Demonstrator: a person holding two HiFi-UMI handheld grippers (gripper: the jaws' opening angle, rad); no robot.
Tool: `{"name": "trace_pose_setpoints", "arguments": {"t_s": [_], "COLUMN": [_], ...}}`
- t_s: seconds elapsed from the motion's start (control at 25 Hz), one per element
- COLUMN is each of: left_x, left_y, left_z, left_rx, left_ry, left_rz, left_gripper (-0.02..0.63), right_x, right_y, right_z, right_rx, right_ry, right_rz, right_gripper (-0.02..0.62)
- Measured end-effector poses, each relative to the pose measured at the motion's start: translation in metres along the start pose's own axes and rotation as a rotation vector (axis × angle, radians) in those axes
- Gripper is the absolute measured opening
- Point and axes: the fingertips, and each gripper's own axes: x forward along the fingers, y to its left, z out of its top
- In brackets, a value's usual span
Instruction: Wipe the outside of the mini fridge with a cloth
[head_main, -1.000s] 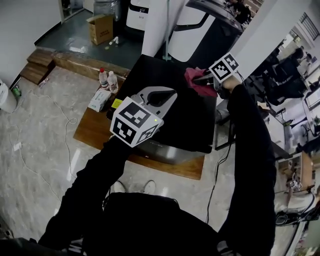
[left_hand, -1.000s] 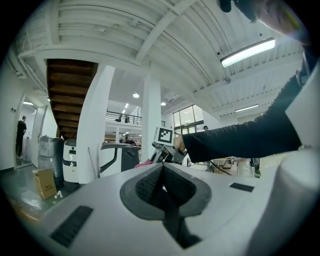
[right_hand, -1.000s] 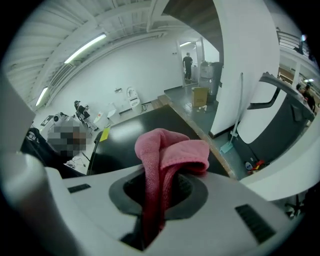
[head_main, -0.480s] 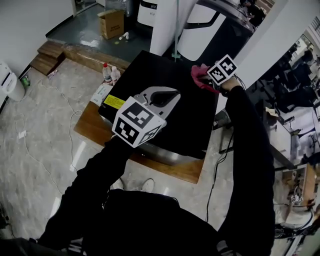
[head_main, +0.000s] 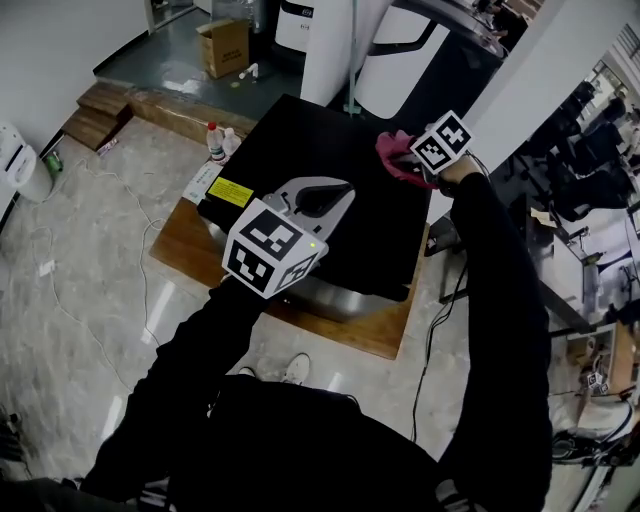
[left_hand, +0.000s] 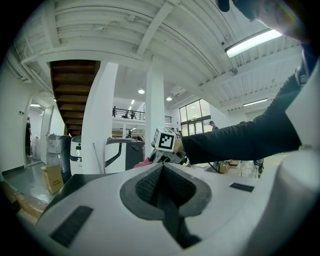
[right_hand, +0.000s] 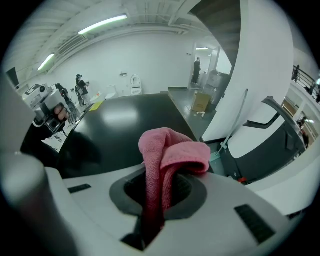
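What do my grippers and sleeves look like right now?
Both grippers are light grey shells with dark grey pads lining the jaws. The left gripper and right gripper each carry a white cube printed with black square markers. Both arms are in long black sleeves.

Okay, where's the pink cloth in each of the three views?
Head view: cloth upper right, held by the right tool.
Left gripper view: small pink patch at centre, below the marker cube.
Right gripper view: centre, clamped between the jaws.
Shared landmark: the black fridge top.
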Motion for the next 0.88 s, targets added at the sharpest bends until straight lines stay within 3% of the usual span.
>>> {"name": "trace_pose_setpoints", "arguments": {"t_s": [0.36,0.88], "left_x": [-0.034,-0.090], "left_y": [-0.033,-0.083], "left_z": [-0.007,-0.013], "left_rx": [0.001,0.004], "left_ry": [0.002,-0.021], "left_rz": [-0.088,-0.190], "left_gripper": [0.006,0.006], "right_x": [-0.019,-0.037], "right_y": [0.082,0.212], "right_z": [-0.019,-0.049], "right_rx": [0.012,0.008], "right_ry": [0.022,0.085], "right_rz": [-0.016,0.034], "right_gripper": [0.046,0.046]}}
